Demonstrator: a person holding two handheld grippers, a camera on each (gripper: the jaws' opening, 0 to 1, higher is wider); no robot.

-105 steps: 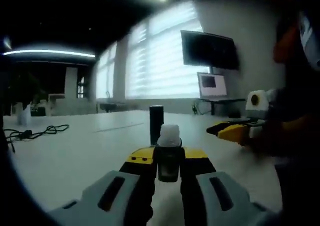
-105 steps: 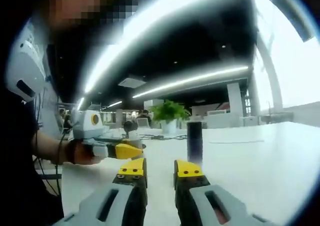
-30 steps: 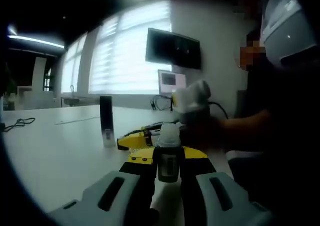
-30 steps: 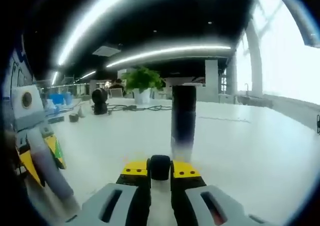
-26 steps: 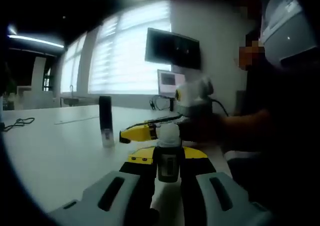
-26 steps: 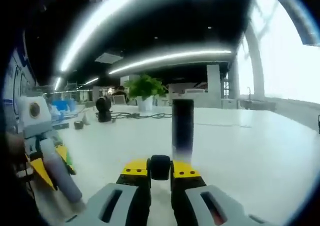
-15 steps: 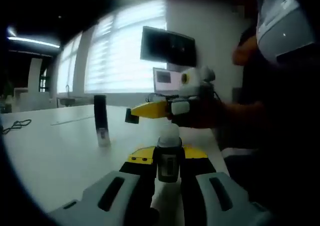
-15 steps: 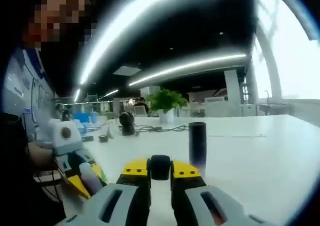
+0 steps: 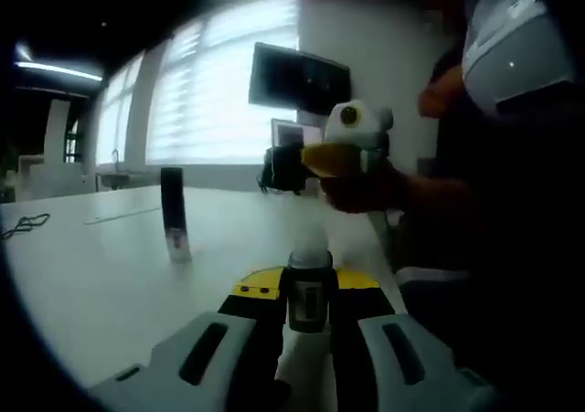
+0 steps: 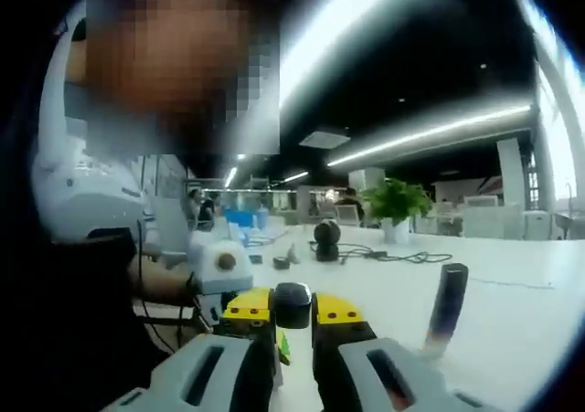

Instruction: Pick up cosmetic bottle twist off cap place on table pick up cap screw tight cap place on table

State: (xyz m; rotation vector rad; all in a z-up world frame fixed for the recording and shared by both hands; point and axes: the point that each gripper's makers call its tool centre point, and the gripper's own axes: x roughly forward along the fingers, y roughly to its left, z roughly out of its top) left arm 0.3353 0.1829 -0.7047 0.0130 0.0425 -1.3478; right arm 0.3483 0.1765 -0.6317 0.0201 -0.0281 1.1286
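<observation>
A: Where's it at? The left gripper (image 9: 309, 295) has its jaws clamped on the small frosted cosmetic bottle (image 9: 309, 286), neck bare, held over the white desk (image 9: 101, 275).

B: The right gripper (image 10: 292, 307) has its jaws squeezed on the round black cap (image 10: 292, 304), up above the bottle. Looks like twisting off is done; screwing back on and setting down are left. Tall dark cylinder (image 9: 173, 215) stands near.

No legible text or labels.
</observation>
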